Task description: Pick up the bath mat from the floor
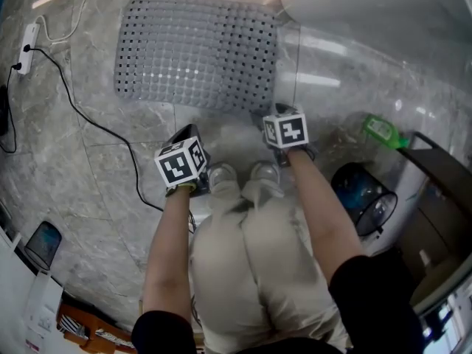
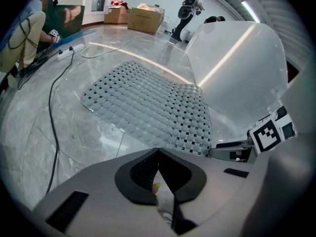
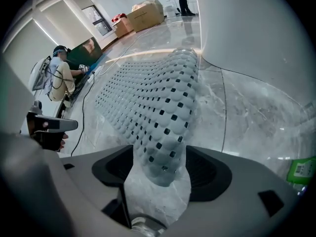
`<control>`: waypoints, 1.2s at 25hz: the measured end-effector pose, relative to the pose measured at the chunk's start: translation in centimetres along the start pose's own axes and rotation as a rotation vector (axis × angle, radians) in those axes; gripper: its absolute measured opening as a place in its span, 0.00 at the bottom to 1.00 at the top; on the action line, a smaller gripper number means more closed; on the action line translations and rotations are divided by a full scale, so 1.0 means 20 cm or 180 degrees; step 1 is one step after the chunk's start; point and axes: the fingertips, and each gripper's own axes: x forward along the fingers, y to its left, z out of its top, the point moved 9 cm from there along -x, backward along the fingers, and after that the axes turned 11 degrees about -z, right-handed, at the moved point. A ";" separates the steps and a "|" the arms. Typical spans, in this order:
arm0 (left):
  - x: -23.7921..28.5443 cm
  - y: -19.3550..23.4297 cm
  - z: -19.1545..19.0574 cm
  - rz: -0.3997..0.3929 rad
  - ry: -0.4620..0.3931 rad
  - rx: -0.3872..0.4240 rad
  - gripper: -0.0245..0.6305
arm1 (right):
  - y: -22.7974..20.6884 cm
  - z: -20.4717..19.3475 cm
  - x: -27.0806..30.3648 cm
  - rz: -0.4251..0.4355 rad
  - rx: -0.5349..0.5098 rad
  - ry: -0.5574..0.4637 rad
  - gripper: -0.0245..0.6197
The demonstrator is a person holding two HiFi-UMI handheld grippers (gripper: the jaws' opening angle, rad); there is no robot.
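Grey marble-tiled floor of a bright room, with a white curved fixture, probably a bathtub, at one side. The bath mat, pale grey and pierced by rows of small holes, lies flat on the floor with one long edge just beside the fixture. A white power strip sits near the far left, and its black cable trails across the tiles, well apart from the mat. A green bottle lies on the floor to the right.

The person stands just short of the mat's near edge, with both arms reaching down. The left gripper points steeply at the floor in front of the mat. Its fingers are closed, tip against tip, with nothing between them. The right gripper hangs over the mat's near corner by the fixture. Its fingers stand wide apart with that corner showing between them. The pads do not press on it, and the corner appears to lie just below them rather than touching.

Far across the room sit cardboard boxes, with another person seated low.
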 end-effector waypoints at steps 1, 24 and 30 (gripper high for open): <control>0.02 0.01 0.00 -0.0007 -0.0004 0.0001 0.04 | -0.01 0.00 0.02 -0.0004 0.0012 0.0001 0.55; 0.12 0.07 -0.02 0.0006 0.0071 0.0061 0.04 | 0.01 0.01 0.20 0.0082 0.0067 0.0142 0.44; 0.03 -0.02 -0.04 -0.0067 0.0133 0.0011 0.04 | 0.11 0.07 0.06 0.0151 -0.0047 0.0063 0.26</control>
